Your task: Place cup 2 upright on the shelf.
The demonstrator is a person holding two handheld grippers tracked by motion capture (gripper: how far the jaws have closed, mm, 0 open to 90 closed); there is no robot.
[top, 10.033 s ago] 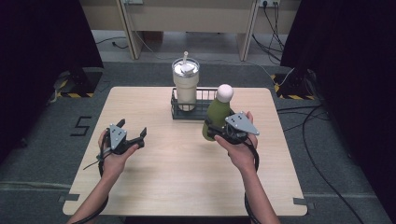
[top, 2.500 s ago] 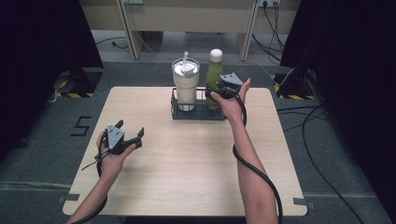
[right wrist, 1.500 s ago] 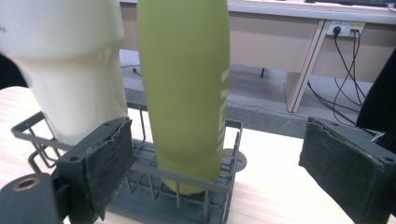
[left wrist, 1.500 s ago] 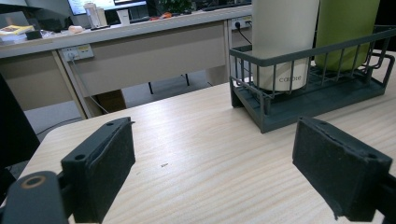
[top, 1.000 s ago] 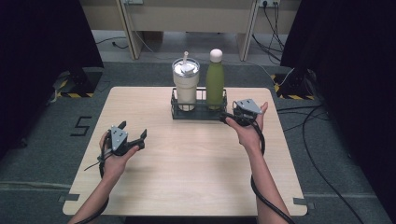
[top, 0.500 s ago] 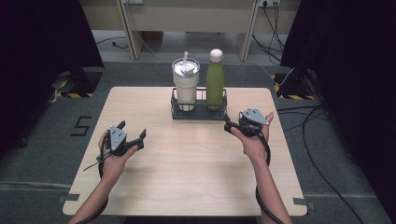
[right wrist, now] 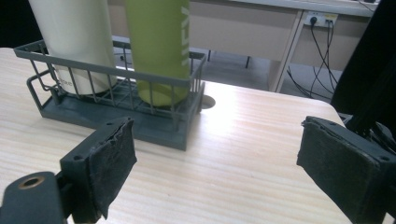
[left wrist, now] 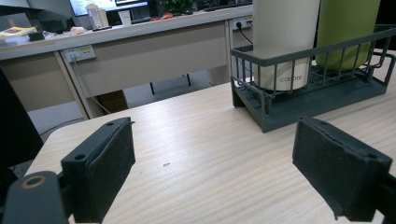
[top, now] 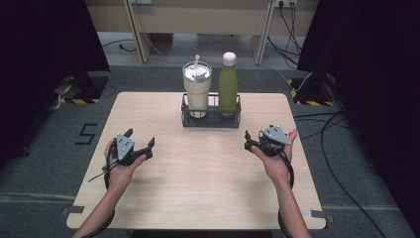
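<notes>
so we've got the green bottle (top: 228,90) standing upright in the wire caddy (top: 211,119) next to the white tumbler (top: 196,92). left gripper (top: 140,144) and right gripper (top: 252,142) both gape wide, empty. bottle looks smooth, rigid, probably slippery, so we'd pinch its straight midsection.

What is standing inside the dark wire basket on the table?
Inside the wire basket stand a cream tumbler with a lid and straw, and to its right a green bottle with a white cap. The basket floor under them is covered.
</notes>
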